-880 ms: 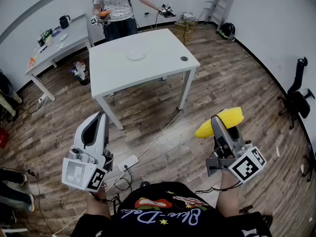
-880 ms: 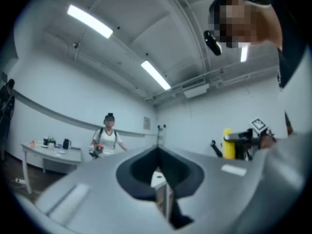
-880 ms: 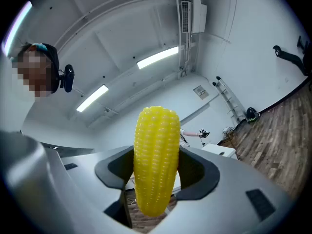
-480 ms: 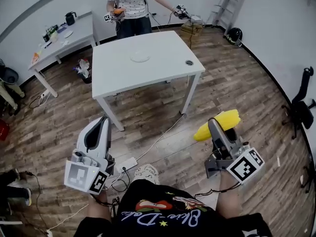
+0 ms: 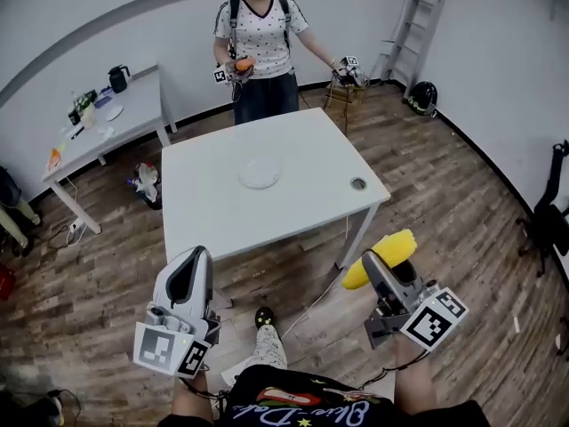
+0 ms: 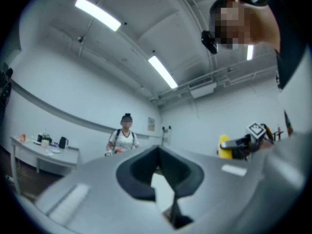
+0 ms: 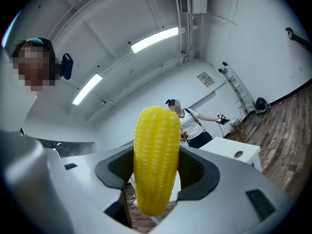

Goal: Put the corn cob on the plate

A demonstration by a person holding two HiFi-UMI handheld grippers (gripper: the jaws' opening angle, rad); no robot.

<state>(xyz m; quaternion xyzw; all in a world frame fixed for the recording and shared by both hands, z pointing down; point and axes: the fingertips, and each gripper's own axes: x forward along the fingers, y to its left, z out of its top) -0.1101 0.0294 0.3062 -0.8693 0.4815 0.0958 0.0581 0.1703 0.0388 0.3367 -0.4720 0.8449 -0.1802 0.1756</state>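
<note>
My right gripper [image 5: 375,267] is shut on a yellow corn cob [image 5: 382,254], which lies crosswise between the jaws and sticks out on both sides. In the right gripper view the corn cob [image 7: 155,162] stands upright in the right gripper [image 7: 156,182]. A white plate [image 5: 260,173] rests near the middle of the white table [image 5: 213,221], ahead of both grippers. My left gripper [image 5: 196,261] hovers in front of the table's near edge, jaws together and nothing in them; the left gripper [image 6: 158,172] looks the same in its own view.
A small round grey thing [image 5: 358,183] sits by the table's right edge. A person [image 5: 258,52] stands behind the table with two grippers. A side table [image 5: 98,123] with a kettle and clutter is at the left, a ladder [image 5: 404,34] at the back right.
The table has come much closer and now lies just ahead of both grippers. The corn cob stays gripped in the right gripper. The person behind the table appears nearer.
</note>
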